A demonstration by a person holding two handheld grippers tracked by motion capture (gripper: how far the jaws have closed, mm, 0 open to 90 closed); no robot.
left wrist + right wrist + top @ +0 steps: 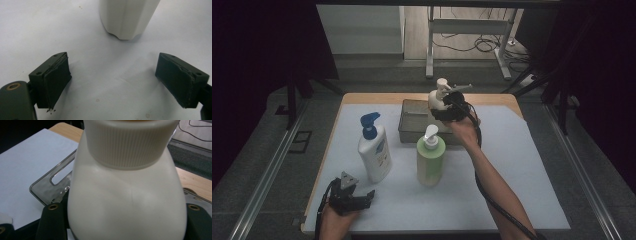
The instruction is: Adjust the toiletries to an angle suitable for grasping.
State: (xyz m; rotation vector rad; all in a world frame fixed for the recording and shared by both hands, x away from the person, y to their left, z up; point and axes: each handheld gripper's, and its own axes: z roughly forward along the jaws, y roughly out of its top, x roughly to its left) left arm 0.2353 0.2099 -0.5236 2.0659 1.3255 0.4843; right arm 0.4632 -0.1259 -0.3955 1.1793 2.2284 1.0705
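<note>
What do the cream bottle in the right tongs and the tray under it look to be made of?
Cream bottle: likely plastic, smooth with a soft sheen; it has a faint mould seam and a finely ribbed collar. Tray: apparently metal, probably stainless steel, with a shiny reflective rim and a cut-out handle slot.

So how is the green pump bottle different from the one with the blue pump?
The green pump bottle has a pale green body and a white pump; the blue-pump bottle has a white body with a blue and yellow label. The green one looks slightly shorter and stands to the right of the blue-pump one. Both stand upright and unheld on the white mat.
</note>
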